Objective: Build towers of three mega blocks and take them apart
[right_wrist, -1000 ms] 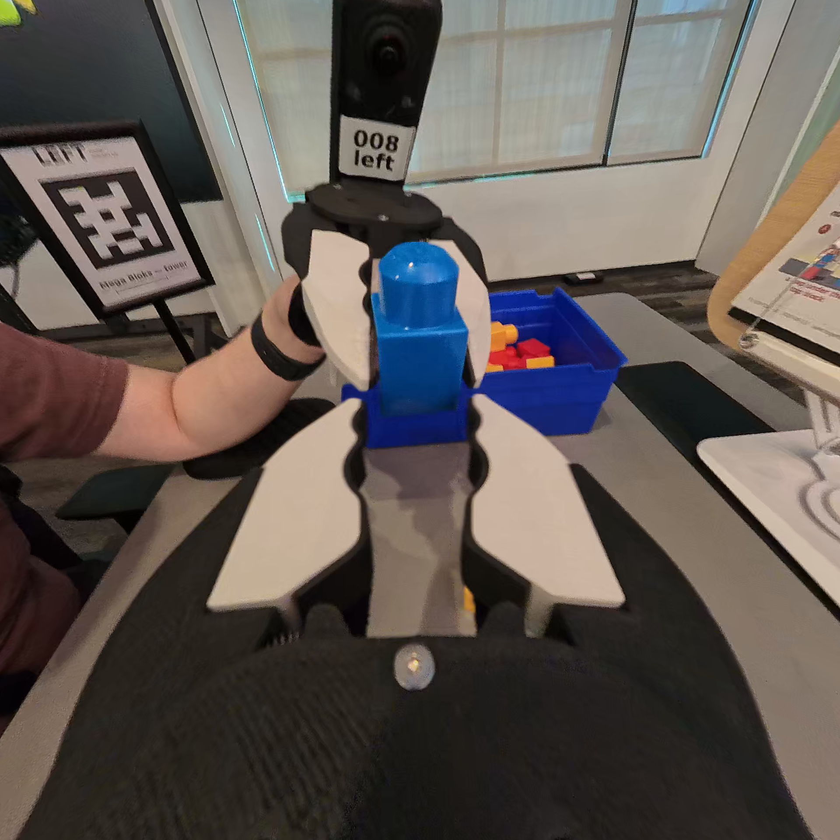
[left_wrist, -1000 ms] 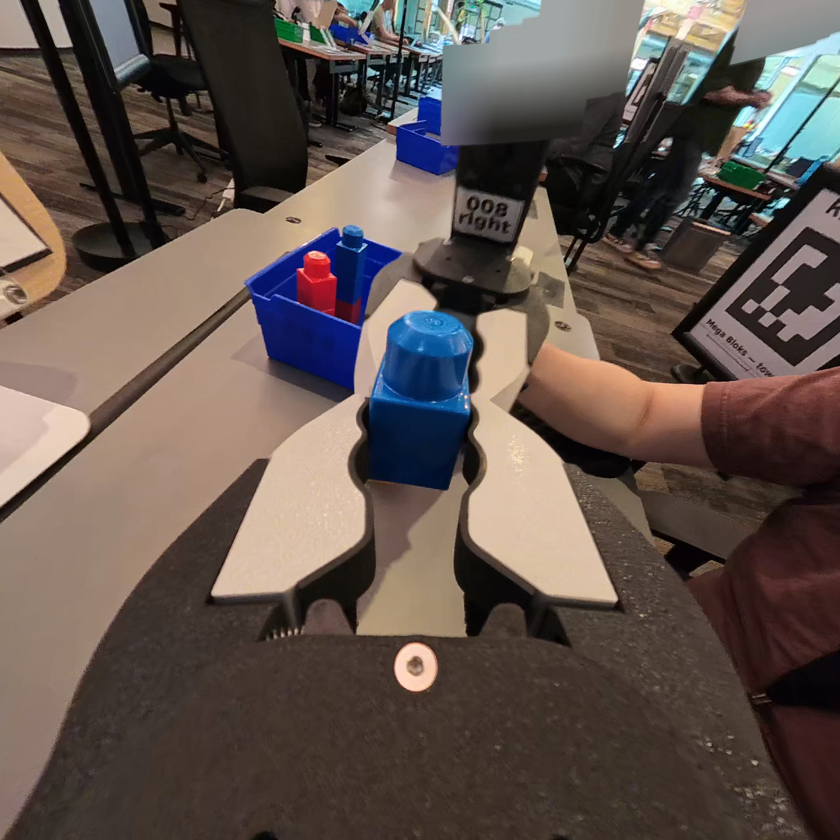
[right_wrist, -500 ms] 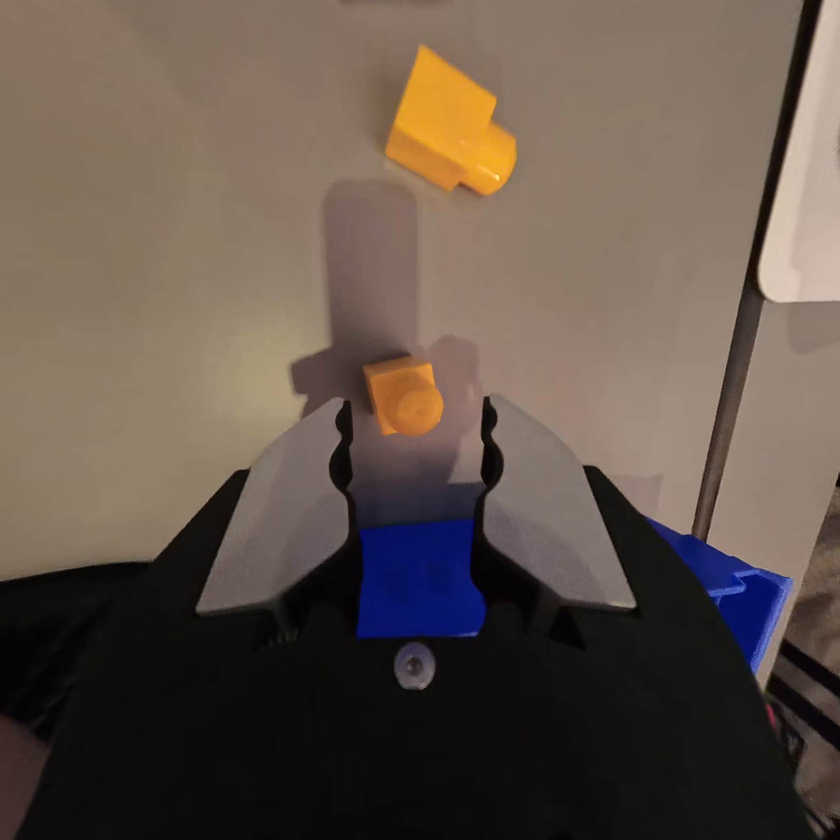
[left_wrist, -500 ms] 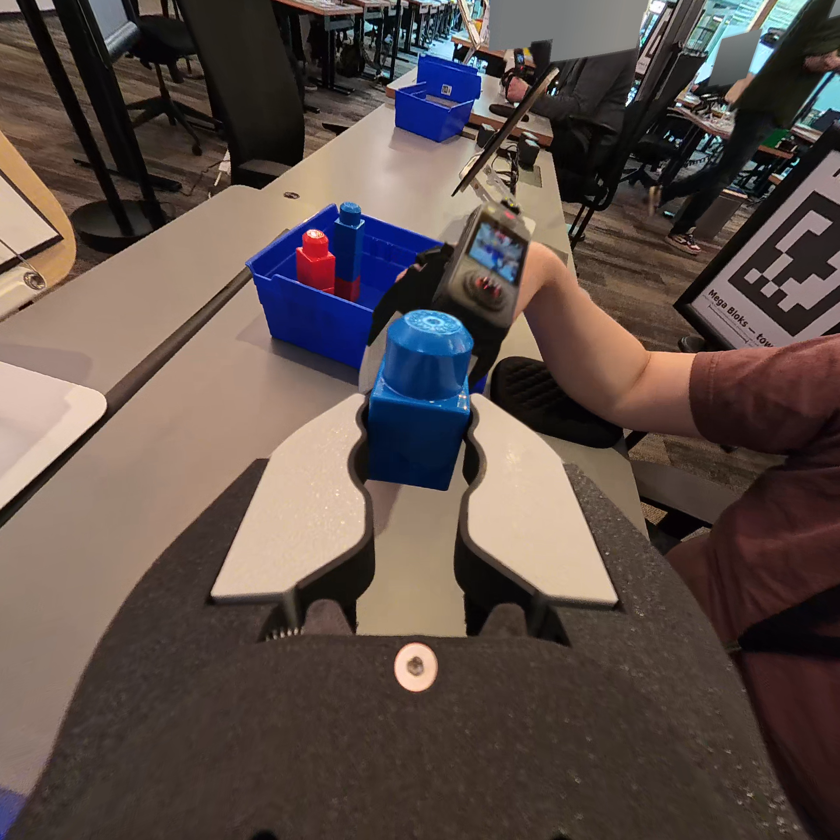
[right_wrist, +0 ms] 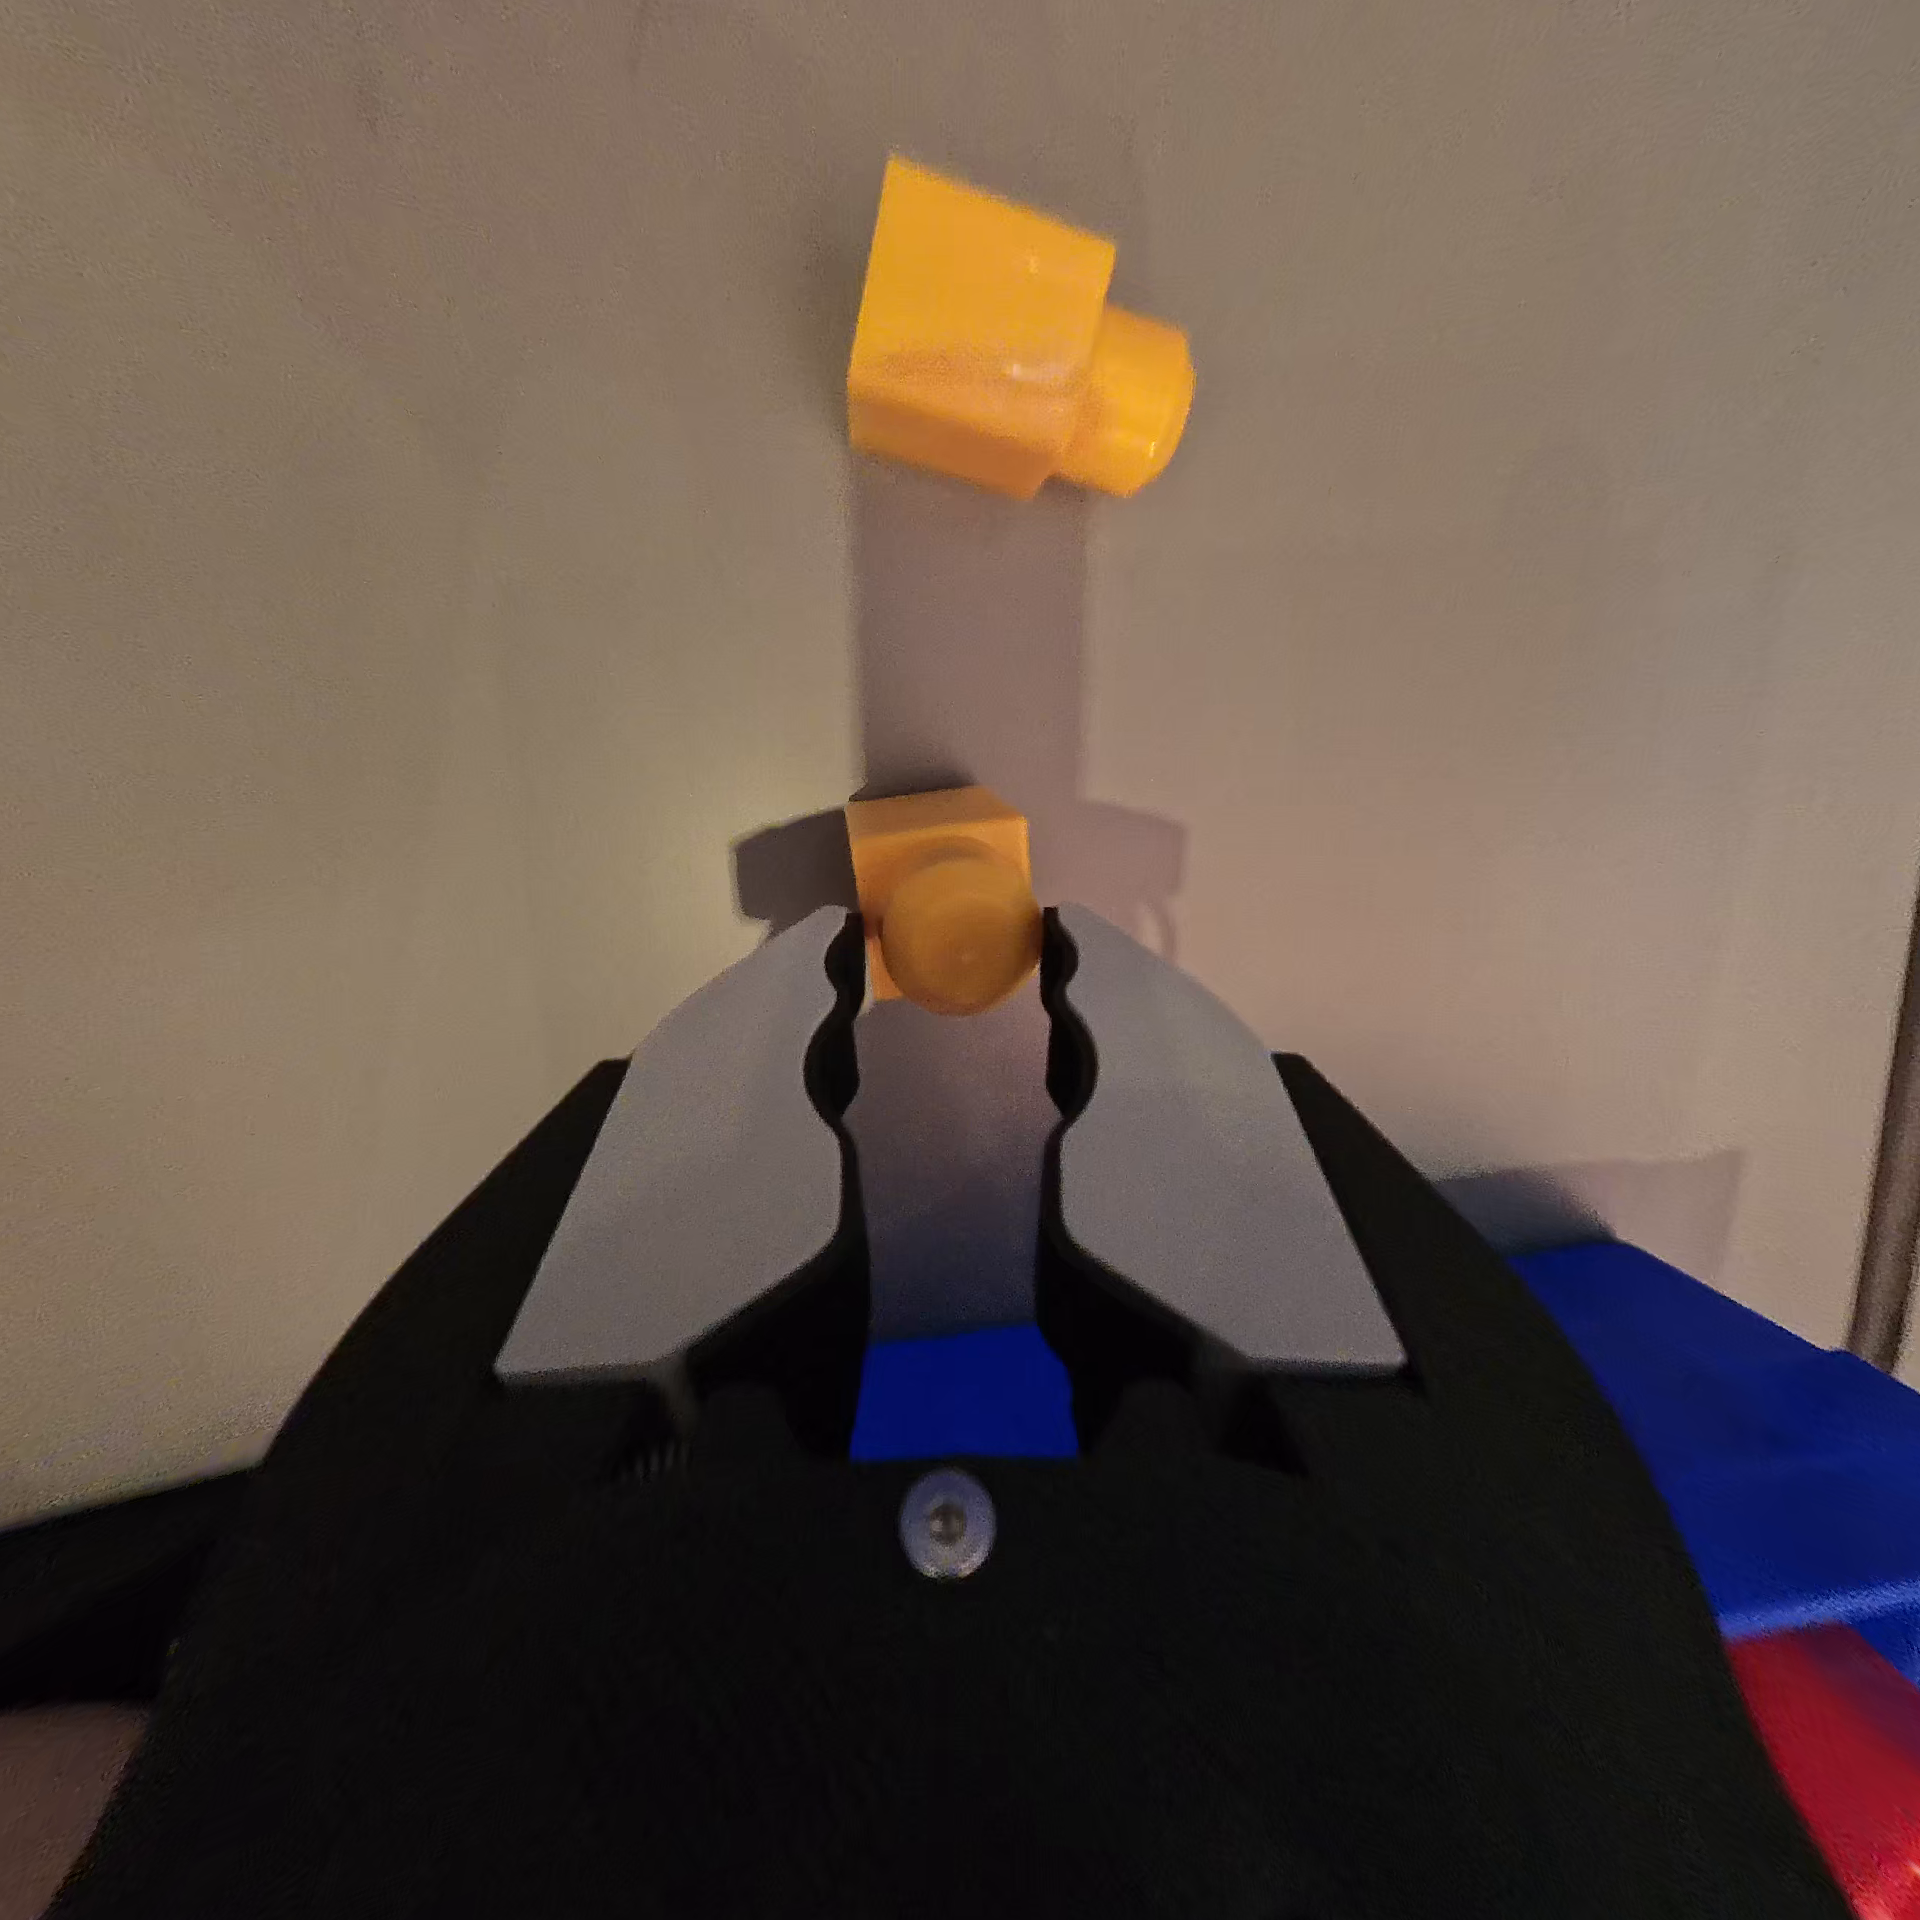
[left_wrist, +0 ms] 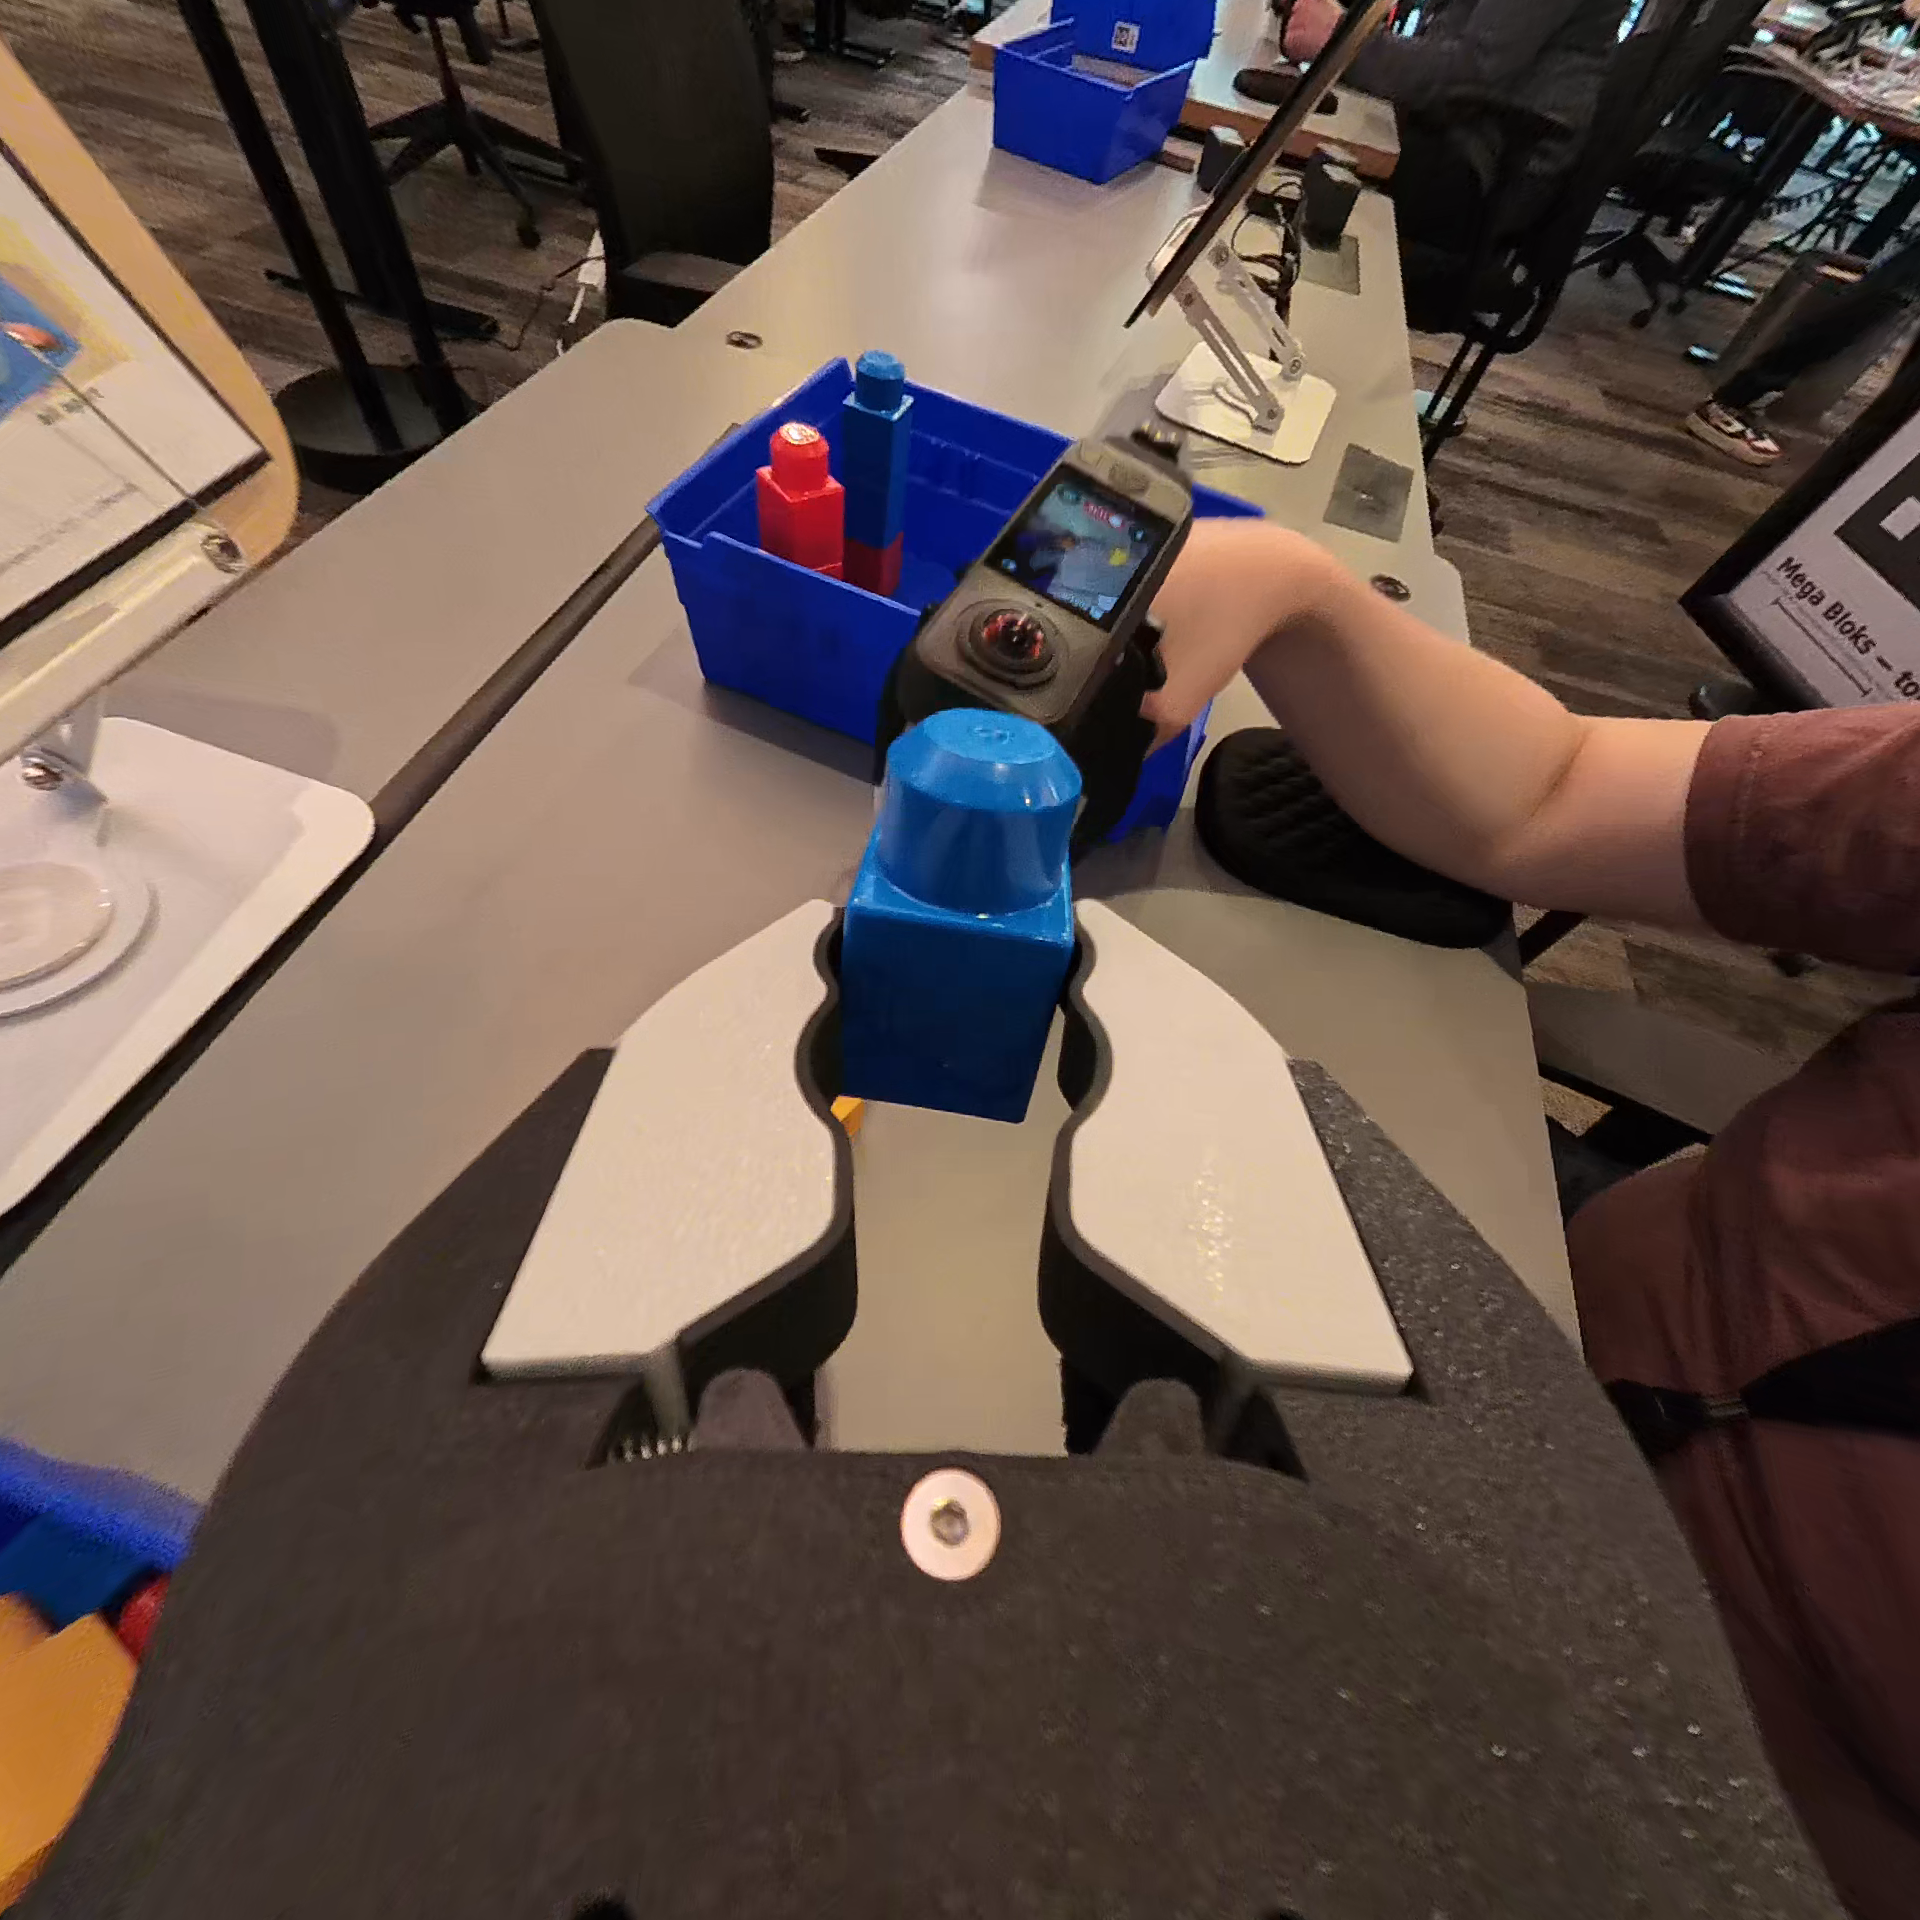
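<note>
My left gripper (left_wrist: 951, 997) is shut on a blue block (left_wrist: 951, 966) and holds it upright above the grey table (left_wrist: 520, 935). My right gripper (right_wrist: 951, 956) points straight down at the table. Its pads are closed on the sides of an upright orange block (right_wrist: 940, 894). A second orange block (right_wrist: 997, 332) lies on its side farther off. In the left wrist view the right gripper's camera body (left_wrist: 1070, 592) shows behind the blue block, and its fingers are hidden there.
A blue bin (left_wrist: 769, 623) holds a red block (left_wrist: 800, 499) and a taller blue-on-red stack (left_wrist: 878, 457). A person's arm (left_wrist: 1455, 748) reaches in from the right. A white stand base (left_wrist: 208, 883) is at the left. Another bin with blocks (left_wrist: 62, 1621) is at the bottom left. The tips of one gripper are about 20 cm away from the tips of the other.
My right gripper left the blue block, swung down to face the table, lowered over the upright orange block and narrowed its jaws onto it. My left gripper kept hold of the blue block.
</note>
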`<state>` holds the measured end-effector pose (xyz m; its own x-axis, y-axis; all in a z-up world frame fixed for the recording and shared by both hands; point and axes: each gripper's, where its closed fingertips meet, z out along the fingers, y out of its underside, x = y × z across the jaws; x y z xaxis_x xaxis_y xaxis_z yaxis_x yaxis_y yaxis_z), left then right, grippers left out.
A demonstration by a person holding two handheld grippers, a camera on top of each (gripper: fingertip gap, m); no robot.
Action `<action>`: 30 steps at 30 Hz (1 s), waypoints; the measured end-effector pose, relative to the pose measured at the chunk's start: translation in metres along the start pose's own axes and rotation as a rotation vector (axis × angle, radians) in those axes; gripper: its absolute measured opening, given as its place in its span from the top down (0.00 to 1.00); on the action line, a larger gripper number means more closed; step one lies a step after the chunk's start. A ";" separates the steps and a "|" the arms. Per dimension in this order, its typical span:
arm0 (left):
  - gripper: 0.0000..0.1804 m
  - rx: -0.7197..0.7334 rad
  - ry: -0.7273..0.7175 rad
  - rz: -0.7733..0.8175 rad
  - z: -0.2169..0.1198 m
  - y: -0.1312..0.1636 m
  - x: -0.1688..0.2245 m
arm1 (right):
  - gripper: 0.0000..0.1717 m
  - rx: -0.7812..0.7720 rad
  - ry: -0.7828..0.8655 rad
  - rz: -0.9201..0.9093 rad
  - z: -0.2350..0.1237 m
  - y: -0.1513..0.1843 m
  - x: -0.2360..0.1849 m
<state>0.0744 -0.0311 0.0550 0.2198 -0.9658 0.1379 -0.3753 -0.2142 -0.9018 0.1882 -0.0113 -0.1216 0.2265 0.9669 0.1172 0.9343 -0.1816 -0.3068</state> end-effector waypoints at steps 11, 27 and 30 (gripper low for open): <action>0.79 0.040 0.009 -0.038 -0.011 -0.005 -0.002 | 0.66 0.223 0.004 0.196 0.033 -0.055 -0.004; 0.79 -0.038 0.060 -0.044 -0.004 0.006 0.007 | 0.78 0.473 -0.030 0.313 -0.025 -0.071 0.010; 0.79 -0.069 0.084 -0.060 0.005 0.012 0.009 | 0.78 0.598 -0.063 0.346 -0.068 -0.072 0.013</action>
<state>0.0766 -0.0416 0.0436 0.1691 -0.9590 0.2273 -0.4257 -0.2790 -0.8608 0.1422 0.0024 -0.0334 0.4509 0.8829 -0.1312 0.4946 -0.3694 -0.7867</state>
